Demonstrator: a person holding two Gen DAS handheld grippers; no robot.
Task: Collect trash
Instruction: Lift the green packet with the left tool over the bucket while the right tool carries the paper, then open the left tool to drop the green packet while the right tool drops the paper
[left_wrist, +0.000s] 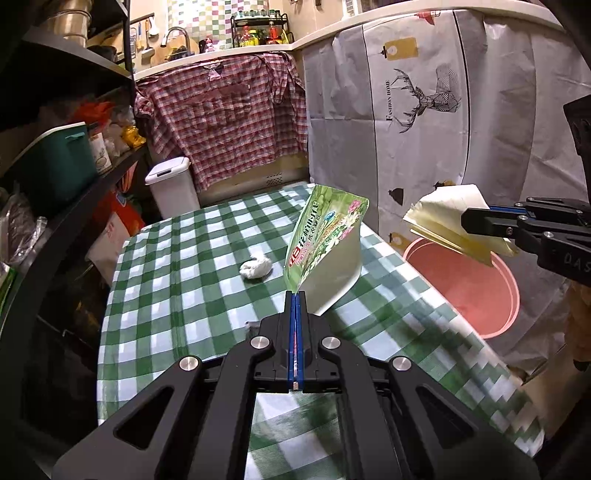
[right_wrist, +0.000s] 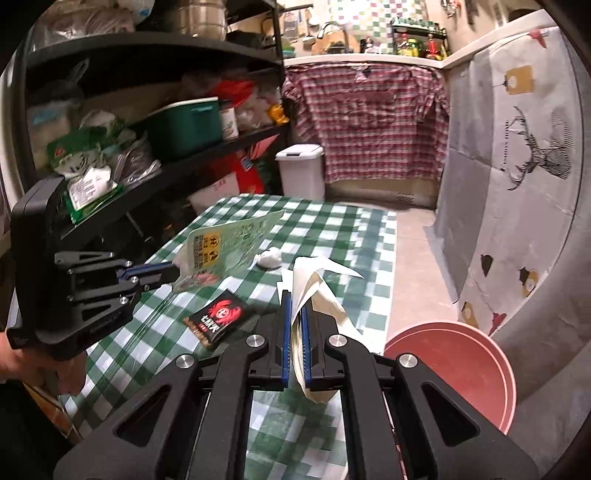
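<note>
Two tongs, both clenched on trash, held w/ us above the green-and-white checked worktop (left_wrist: 177, 258). Left tongs (left_wrist: 295, 295) pinch a corner of the green printed plastic pouch (left_wrist: 325, 243), which stands up over the worktop's middle, nr its right edge. Right tongs (right_wrist: 295, 314) grip the crumpled cream-yellow paper strip (right_wrist: 317, 295), sitting over the right edge; in the left wrist view it hangs above the pink round plastic basin (left_wrist: 476, 288) on the floor beside the worktop. We see a white crumpled tissue wad (left_wrist: 255, 267) lying mid-worktop, apart from both, and a small black sachet w/ red crab print (right_wrist: 218, 319) flat toward the near edge.
</note>
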